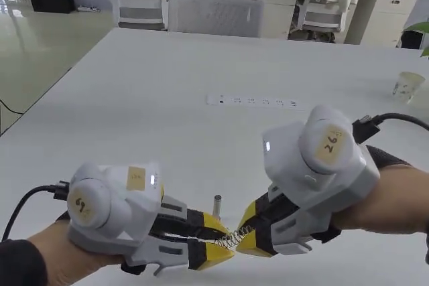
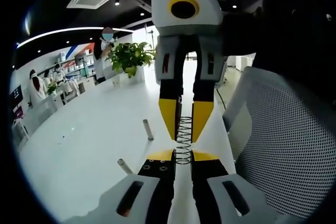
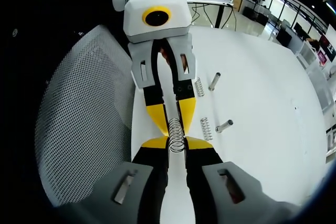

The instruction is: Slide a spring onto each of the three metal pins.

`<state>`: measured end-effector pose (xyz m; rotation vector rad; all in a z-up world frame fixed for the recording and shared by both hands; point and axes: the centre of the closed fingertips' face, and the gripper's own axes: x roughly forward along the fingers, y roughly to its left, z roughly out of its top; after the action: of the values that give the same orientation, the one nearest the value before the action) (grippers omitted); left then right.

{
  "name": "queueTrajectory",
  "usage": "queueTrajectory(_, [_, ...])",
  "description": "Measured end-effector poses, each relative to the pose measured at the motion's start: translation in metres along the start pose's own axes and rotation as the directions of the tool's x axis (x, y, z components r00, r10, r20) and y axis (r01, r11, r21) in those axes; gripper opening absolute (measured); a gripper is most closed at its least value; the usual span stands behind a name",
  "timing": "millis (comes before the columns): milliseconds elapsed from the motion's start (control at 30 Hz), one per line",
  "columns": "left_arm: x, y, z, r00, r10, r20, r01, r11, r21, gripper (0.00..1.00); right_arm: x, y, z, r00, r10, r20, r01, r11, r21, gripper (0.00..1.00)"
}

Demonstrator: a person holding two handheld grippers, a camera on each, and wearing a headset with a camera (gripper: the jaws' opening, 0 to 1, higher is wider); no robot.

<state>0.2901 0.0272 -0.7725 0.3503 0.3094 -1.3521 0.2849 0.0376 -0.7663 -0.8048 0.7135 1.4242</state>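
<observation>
One spring (image 1: 233, 236) is stretched between my two grippers just above the white table (image 1: 201, 72). My left gripper (image 1: 221, 239) is shut on one end and my right gripper (image 1: 242, 232) is shut on the other. In the left gripper view the spring (image 2: 184, 142) runs from my left gripper (image 2: 181, 157) up to my right gripper (image 2: 184, 136). A metal pin (image 1: 217, 205) stands upright just behind the spring. In the right gripper view two pins (image 3: 214, 81) (image 3: 224, 126) lie near two loose springs (image 3: 199, 86) (image 3: 206, 128).
A power strip (image 1: 251, 101) is set into the table's middle, and a paper cup (image 1: 407, 86) stands at the right edge. A grey mesh chair (image 3: 84, 119) sits close to the table's near edge. More chairs and desks stand beyond the far side.
</observation>
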Motion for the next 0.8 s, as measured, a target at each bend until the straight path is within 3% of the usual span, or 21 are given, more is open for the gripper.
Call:
queueTrajectory(533, [0.002,-0.001,-0.003,1.0000,-0.001,-0.008,0.001,1.000,-0.011,0.07,0.003,0.003,0.011,1.0000,0.007,0.001,-0.007,1.000,-0.017,0.13])
queueTrajectory(633, [0.003,-0.002,-0.001,0.9999,-0.009,0.007,0.009,1.000,-0.018,0.07,0.002,0.004,0.022,0.9992,0.013,0.039,-0.013,1.000,-0.008,0.13])
queueTrajectory(800, [0.003,-0.001,-0.001,1.0000,-0.003,0.003,0.003,1.000,-0.014,0.07,0.004,0.002,0.020,0.9999,0.005,0.016,-0.005,1.000,-0.026,0.13])
